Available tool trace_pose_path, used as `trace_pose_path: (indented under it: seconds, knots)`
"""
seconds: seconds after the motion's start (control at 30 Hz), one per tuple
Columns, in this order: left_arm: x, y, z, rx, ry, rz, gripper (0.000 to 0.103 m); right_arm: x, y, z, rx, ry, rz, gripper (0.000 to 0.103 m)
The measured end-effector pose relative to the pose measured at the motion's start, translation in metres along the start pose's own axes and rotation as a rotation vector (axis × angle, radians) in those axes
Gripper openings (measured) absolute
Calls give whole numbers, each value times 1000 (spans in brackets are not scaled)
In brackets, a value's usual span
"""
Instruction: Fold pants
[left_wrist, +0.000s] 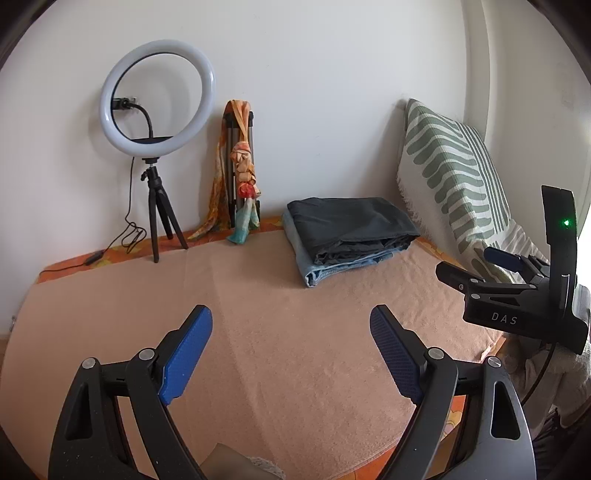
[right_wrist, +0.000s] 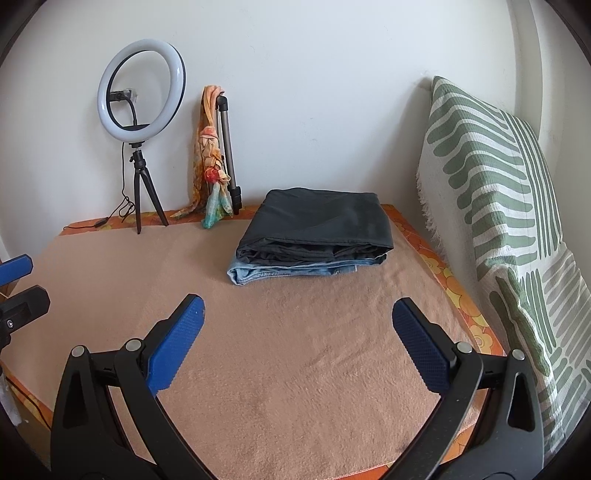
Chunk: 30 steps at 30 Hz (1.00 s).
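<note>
A folded dark grey pair of pants (left_wrist: 351, 225) (right_wrist: 321, 225) lies on top of a folded light-blue denim pair (left_wrist: 325, 271) (right_wrist: 288, 271) at the back right of the peach blanket (left_wrist: 277, 332) (right_wrist: 295, 350). My left gripper (left_wrist: 291, 321) is open and empty, above the blanket well in front of the stack. My right gripper (right_wrist: 297, 314) is open and empty, also short of the stack. The right gripper also shows at the right edge of the left wrist view (left_wrist: 480, 266). One blue pad of the left gripper shows at the left edge of the right wrist view (right_wrist: 14, 267).
A ring light on a small tripod (left_wrist: 157, 99) (right_wrist: 140, 92) stands at the back left, its cable trailing on the bed. A folded tripod with a colourful scarf (left_wrist: 242, 166) (right_wrist: 214, 155) leans on the wall. A green-striped cushion (left_wrist: 454, 173) (right_wrist: 509, 206) stands along the right side.
</note>
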<state>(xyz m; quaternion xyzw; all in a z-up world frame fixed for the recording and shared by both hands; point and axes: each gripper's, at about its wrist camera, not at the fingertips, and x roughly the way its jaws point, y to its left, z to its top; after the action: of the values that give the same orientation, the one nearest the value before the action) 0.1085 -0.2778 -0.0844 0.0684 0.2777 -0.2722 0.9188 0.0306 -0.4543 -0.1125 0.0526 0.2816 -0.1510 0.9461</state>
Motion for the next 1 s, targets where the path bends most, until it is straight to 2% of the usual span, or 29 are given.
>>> trace_pose_path:
  seconds: [0.17,0.27,1.0]
  knots:
    - [-2,1,-1,6,-12,8,89,2,0,-1,0,6,1,103]
    - [-4,2,-1,13,-24,3,102,3,1,-2,-4,8,2,103]
    - [-7,2,1,24,-41,11,103,6,4,-3,5,14,16,103]
